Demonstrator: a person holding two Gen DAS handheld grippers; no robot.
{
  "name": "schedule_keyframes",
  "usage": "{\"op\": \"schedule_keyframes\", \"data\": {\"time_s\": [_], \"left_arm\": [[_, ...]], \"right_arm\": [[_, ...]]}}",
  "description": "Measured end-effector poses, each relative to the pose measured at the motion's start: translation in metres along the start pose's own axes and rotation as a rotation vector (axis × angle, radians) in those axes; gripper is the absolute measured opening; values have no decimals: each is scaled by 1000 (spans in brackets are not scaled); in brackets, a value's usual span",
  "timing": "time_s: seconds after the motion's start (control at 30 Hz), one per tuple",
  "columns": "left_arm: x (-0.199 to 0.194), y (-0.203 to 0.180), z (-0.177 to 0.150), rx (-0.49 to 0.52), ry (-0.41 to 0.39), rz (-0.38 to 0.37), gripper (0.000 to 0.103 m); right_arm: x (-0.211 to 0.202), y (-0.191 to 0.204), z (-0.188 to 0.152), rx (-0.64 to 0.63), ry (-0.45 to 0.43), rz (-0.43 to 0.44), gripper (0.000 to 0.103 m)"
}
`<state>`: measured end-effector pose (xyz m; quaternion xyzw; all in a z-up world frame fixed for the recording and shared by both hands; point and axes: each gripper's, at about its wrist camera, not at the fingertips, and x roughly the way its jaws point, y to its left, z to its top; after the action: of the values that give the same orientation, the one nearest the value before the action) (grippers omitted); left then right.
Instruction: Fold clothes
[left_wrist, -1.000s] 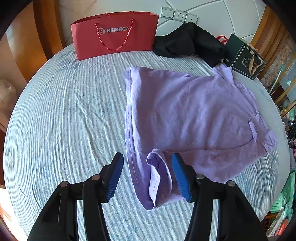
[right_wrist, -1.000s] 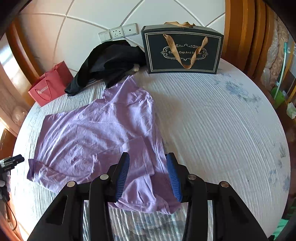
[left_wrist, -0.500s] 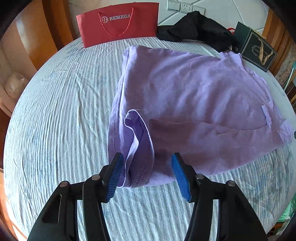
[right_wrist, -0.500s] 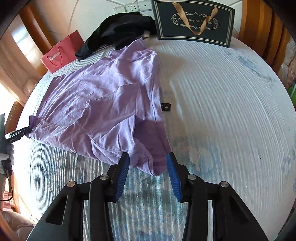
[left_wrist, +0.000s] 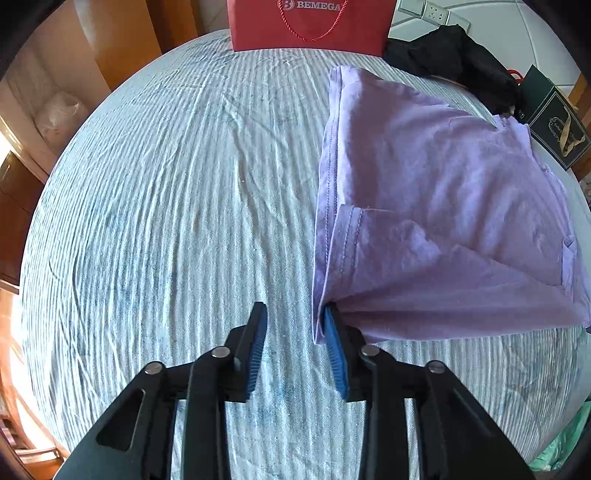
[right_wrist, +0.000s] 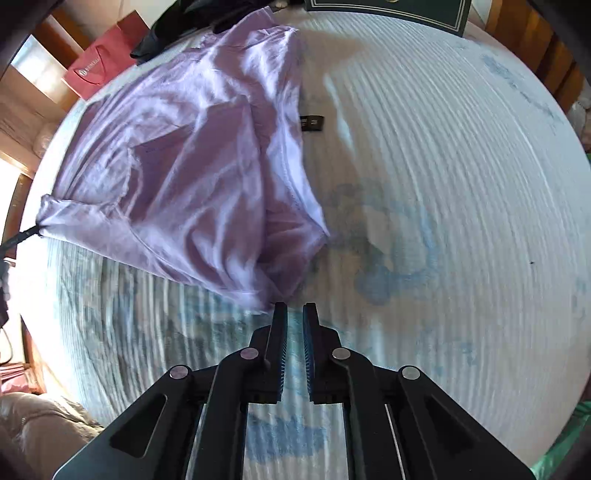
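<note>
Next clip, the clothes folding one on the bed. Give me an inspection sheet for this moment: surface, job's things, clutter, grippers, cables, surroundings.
Surface: bed sheet, pale blue stripes, wrinkled, with blue blotches near the right gripper.
Job's things: purple T-shirt, partly folded and creased; its near edge is by the left gripper's right finger; a dark label sticks out at its side.
Clutter: black garment, red BEMEGA bag and dark gift box at the head of the bed.
Grippers: left gripper open, shirt corner draped against one pad; right gripper nearly closed, with a narrow gap and no cloth visible between the pads.
Cables: nothing seen.
Surroundings: wooden headboard frame, wall sockets.
</note>
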<state>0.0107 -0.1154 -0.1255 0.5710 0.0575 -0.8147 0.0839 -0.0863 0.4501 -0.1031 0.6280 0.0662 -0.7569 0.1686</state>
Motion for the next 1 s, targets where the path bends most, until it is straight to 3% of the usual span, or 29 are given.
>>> {"op": "schedule_keyframes", "data": {"time_s": [0.17, 0.3, 0.47, 0.53, 0.63, 0.67, 0.77, 0.83, 0.9, 1.0], "left_arm": [[-23, -15, 21, 85, -73, -67, 47], [-18, -38, 40, 124, -94, -106, 47], [26, -56, 49, 172, -22, -108, 47], [41, -58, 48, 184, 24, -89, 47], [40, -54, 59, 191, 23, -100, 48], [36, -52, 66, 190, 20, -104, 48], [22, -49, 103, 177, -47, -125, 49], [19, -51, 133, 164, -81, -130, 60], [27, -56, 163, 157, -98, -128, 69], [46, -66, 197, 162, -88, -121, 75]], "right_arm": [[-40, -1, 15, 48, -139, 45, 11], [-46, 27, 49, 21, -210, 111, 12], [-19, 70, 83, 5, -208, 230, 12], [-2, 82, 93, 9, -182, 220, 12], [30, 80, 104, 50, -82, 172, 12], [32, 77, 108, 47, -73, 154, 8], [12, 70, 134, 9, -126, 123, 11], [0, 64, 163, -20, -163, 113, 23], [-8, 61, 198, -51, -199, 110, 73], [-6, 61, 252, -58, -245, 111, 73]]}}
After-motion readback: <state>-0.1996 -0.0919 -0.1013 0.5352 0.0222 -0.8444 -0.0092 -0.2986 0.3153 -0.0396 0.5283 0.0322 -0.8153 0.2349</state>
